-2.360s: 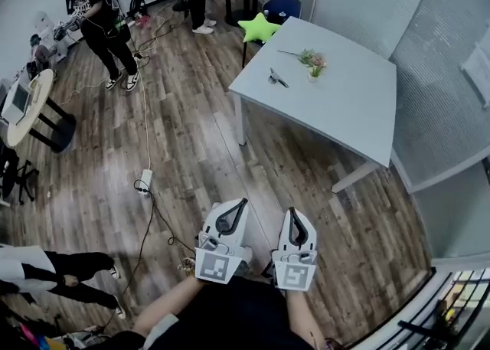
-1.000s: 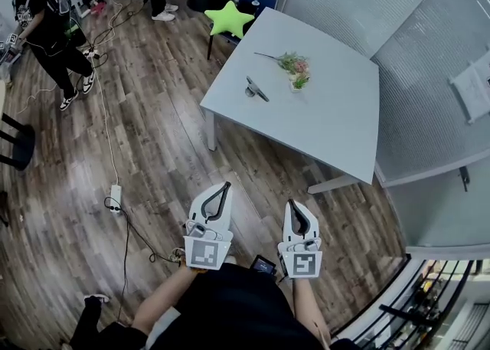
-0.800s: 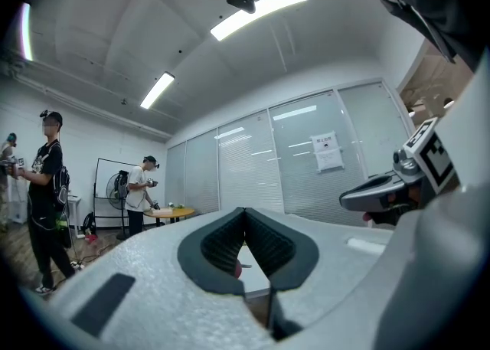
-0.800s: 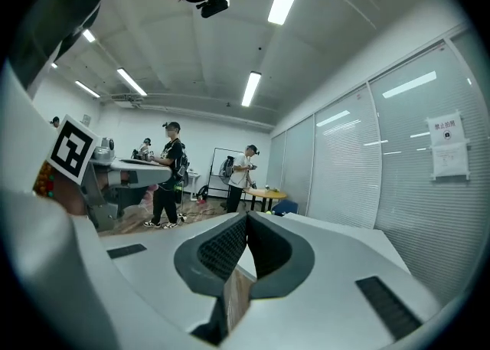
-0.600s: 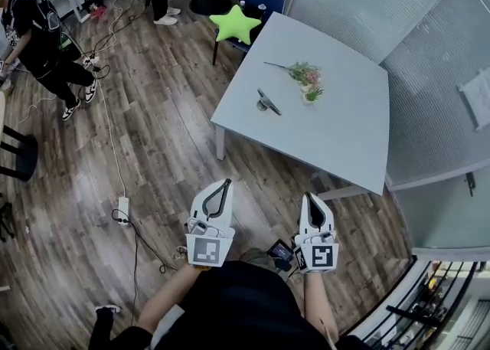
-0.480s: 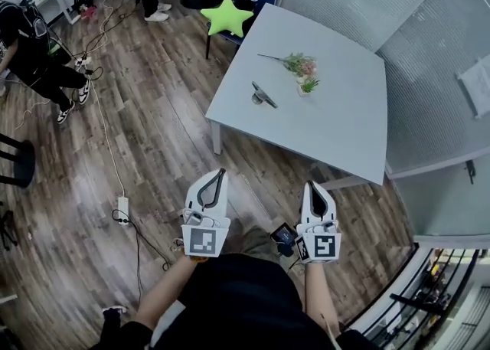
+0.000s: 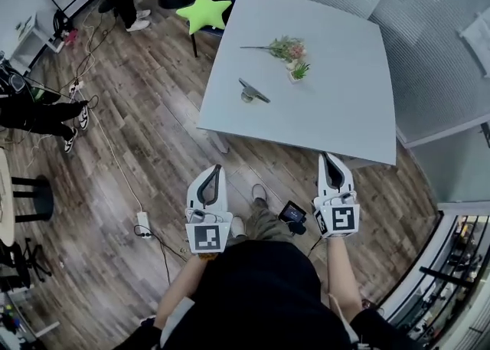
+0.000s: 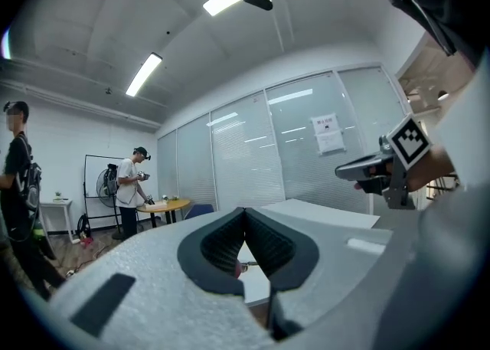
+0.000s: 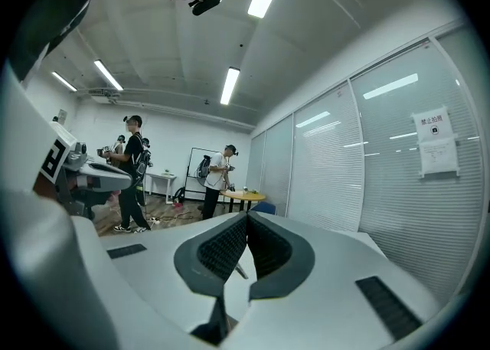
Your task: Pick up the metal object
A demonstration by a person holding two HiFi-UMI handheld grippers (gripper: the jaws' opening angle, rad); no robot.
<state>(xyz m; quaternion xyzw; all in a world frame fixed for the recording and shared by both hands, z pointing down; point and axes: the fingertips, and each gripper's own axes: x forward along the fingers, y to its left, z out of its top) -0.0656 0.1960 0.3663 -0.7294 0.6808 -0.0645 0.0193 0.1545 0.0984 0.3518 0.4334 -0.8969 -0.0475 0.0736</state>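
Table point(image 7: 337, 103): pale grey, rectangular, ahead of the person, carrying the items below. Left gripper point(image 7: 216, 168) and right gripper point(image 7: 325, 157): each pair of jaws is pressed together with nothing between them; both are held short of the table's near edge, well apart from the target. Flower sprig with small pot point(image 7: 295, 61): near the table's middle. Metal object point(image 7: 251, 93): lies on the table near its left edge, just left of the pot. It is a slim dark bar over a small rounded base. Judged stiff, light and smooth, so likely to slip; it lies low, so best pinched across the bar near its middle. Its long axis runs diagonally in the head view, far-left to near-right; too small to tell which end leads.
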